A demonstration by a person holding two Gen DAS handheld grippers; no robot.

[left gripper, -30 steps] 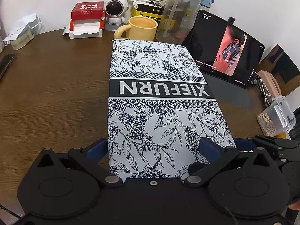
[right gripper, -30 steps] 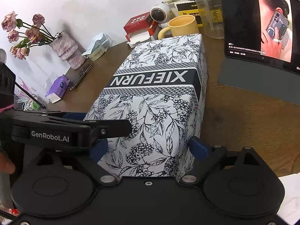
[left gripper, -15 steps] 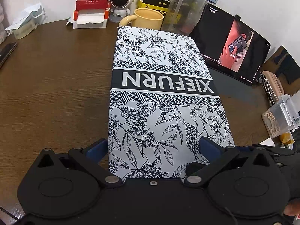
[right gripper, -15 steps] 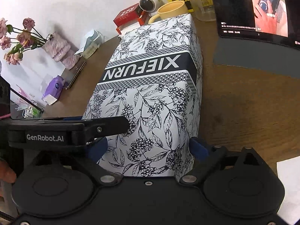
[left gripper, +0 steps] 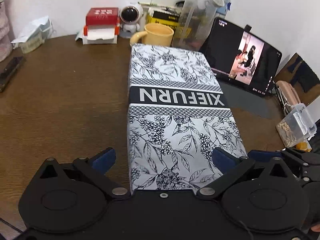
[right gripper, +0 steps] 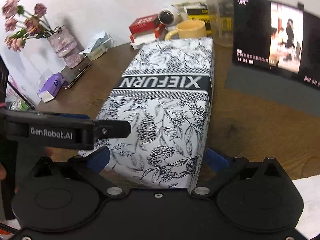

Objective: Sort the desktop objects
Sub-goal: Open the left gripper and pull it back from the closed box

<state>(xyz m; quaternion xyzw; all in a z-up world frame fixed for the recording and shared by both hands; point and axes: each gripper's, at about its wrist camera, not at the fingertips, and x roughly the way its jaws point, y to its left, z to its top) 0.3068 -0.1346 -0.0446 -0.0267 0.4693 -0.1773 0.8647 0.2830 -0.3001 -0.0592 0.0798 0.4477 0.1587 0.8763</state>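
A long box (left gripper: 176,100) printed with black leaves and the word XIEFURN lies on the brown wooden table (left gripper: 60,100), its far end close to a yellow mug (left gripper: 159,37). My left gripper (left gripper: 164,159) is open at the box's near end. Its left finger (left gripper: 104,160) stands clear of the box's side, and its right finger overlaps the near right corner. In the right wrist view the box (right gripper: 164,104) sits between the fingers of my open right gripper (right gripper: 158,159). One finger (right gripper: 108,129) of the left gripper lies along the box's left side.
A tablet (left gripper: 240,56) playing video stands right of the box, with a clear jug (left gripper: 198,20) behind. A red box (left gripper: 102,16) and astronaut figure (left gripper: 130,18) line the back wall. A phone (left gripper: 10,72), flower vase (right gripper: 62,46) and purple tissue pack (right gripper: 52,86) sit left.
The right gripper's fingers have spread slightly wider around the box. The box now sits further right between the left gripper's fingers, leaving a gap at the left finger. Both views tilted back down.
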